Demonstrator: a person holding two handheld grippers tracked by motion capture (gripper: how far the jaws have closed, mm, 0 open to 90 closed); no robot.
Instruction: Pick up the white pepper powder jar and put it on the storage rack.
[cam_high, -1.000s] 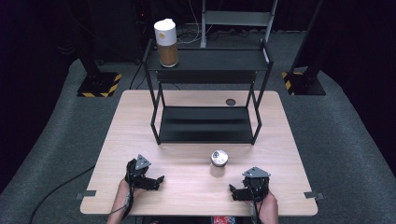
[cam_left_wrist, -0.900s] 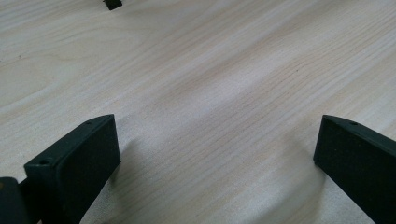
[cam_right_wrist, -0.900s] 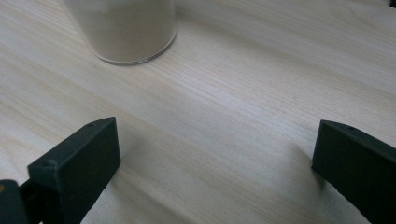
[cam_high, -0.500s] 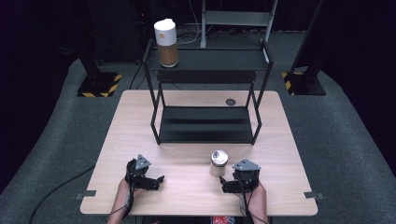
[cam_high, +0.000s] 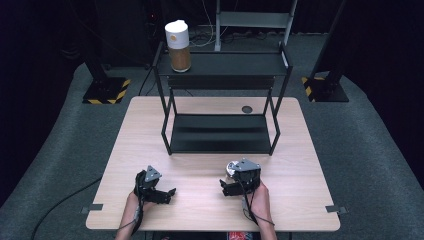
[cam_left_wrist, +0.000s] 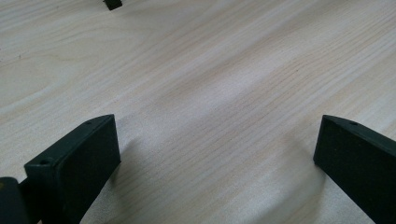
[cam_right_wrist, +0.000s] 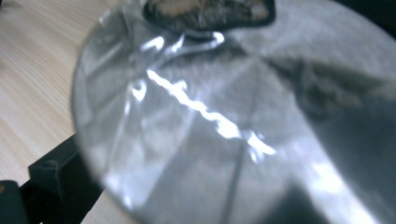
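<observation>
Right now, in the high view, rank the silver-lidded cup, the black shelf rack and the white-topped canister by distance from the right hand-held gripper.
1. Silver-lidded cup, right at the right hand-held gripper.
2. Black shelf rack, mid-table beyond it.
3. White-topped canister, on the rack's top shelf, far left.

The high view looked forward and down from above the person's edge of the surface (cam_high: 210, 205), taking in its whole top. The left gripper view sat low, very close to bare wood. The right gripper view was pressed against a foil-topped cup (cam_right_wrist: 233, 121), seen lower centre in the high view.
</observation>
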